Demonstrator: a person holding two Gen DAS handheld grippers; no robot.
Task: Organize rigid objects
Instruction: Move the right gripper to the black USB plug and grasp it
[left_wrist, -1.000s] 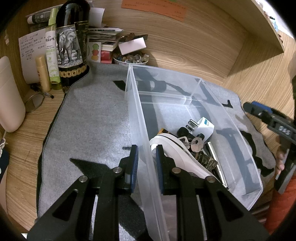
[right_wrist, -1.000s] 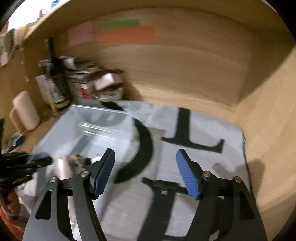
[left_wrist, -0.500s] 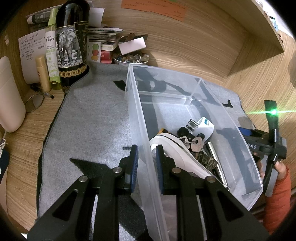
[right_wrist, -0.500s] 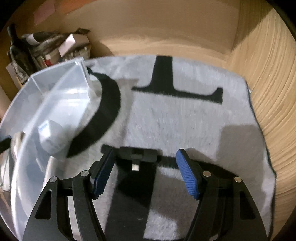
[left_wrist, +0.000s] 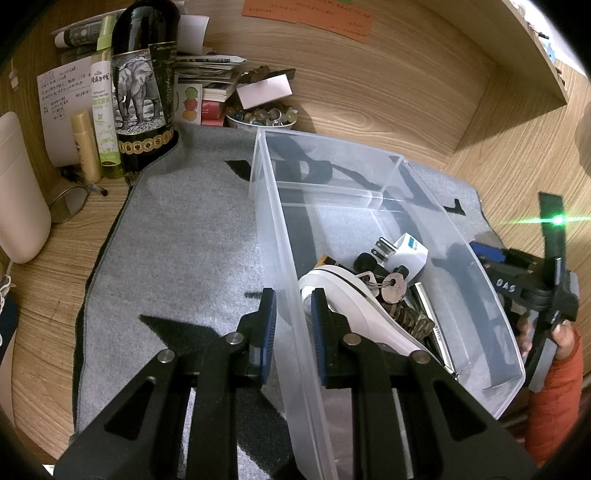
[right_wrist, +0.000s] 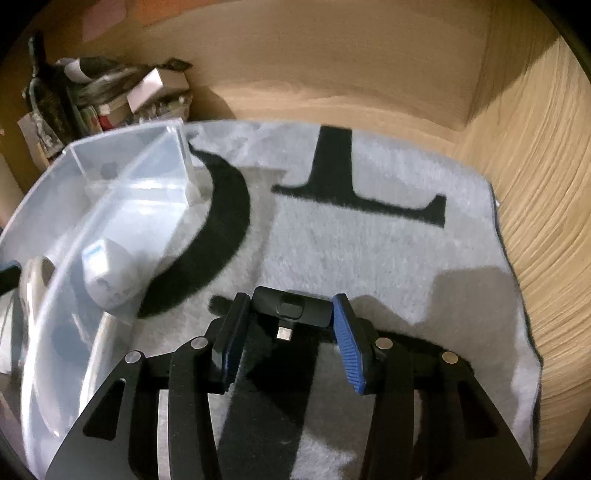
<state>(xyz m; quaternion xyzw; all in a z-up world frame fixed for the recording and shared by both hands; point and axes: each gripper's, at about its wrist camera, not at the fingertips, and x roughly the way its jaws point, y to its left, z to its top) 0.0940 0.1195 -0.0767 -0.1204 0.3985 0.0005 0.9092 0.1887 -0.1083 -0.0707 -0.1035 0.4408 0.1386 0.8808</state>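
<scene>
Down onto the grey mat (right_wrist: 369, 258) has come the right gripper (right_wrist: 288, 334), jaws just closing around a small black USB adapter (right_wrist: 291, 308) beside the clear bin (left_wrist: 369, 206), whose wall the left gripper (left_wrist: 291, 325) pinches.

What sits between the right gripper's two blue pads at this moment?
In the right wrist view, a small black adapter with a metal plug lies on the grey mat between the right gripper's pads, which have just been closing and appear to touch its ends.
</scene>
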